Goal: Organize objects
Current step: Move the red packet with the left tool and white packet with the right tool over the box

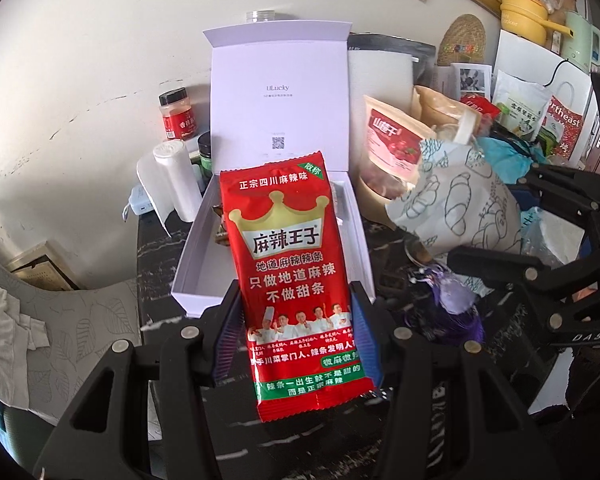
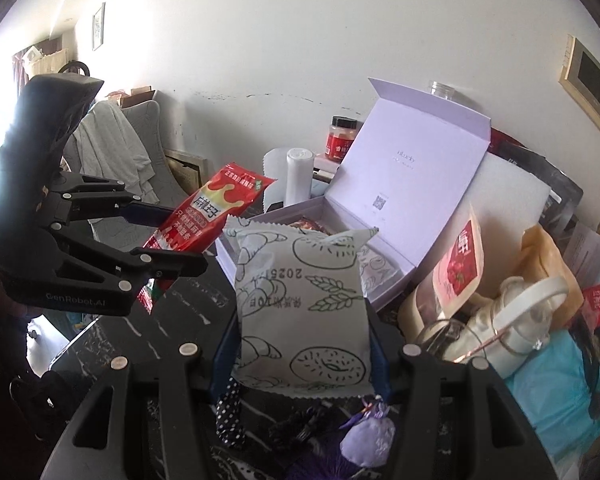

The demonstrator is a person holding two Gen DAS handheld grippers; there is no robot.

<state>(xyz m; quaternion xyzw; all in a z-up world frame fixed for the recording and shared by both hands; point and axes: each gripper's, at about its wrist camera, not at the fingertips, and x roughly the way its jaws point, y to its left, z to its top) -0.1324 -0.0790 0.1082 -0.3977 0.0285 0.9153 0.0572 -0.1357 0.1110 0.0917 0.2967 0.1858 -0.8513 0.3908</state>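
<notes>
My left gripper (image 1: pixel 296 316) is shut on the lower part of a red spicy-snack packet (image 1: pixel 288 248), which sticks up in front of the open white box (image 1: pixel 196 264). The box's lid (image 1: pixel 276 92) stands upright, and something brown lies inside at the left. To the right, my right gripper (image 1: pixel 488 216) carries a white packet printed with bread drawings (image 1: pixel 460 204). In the right wrist view that white packet (image 2: pixel 304 304) is clamped between the fingers of my right gripper (image 2: pixel 304 320), close to the box (image 2: pixel 292 210). At the left there, my left gripper (image 2: pixel 186 240) holds the red packet (image 2: pixel 208 212).
A dark marbled table (image 1: pixel 160 312) carries the box. A red-lidded spice jar (image 1: pixel 176 114) and a white roll (image 1: pixel 176 184) stand left of it. Pouches, a hawthorn snack bag (image 1: pixel 392 140) and a glass jar (image 2: pixel 452 336) crowd the right. A purple sachet (image 2: pixel 366 436) lies near.
</notes>
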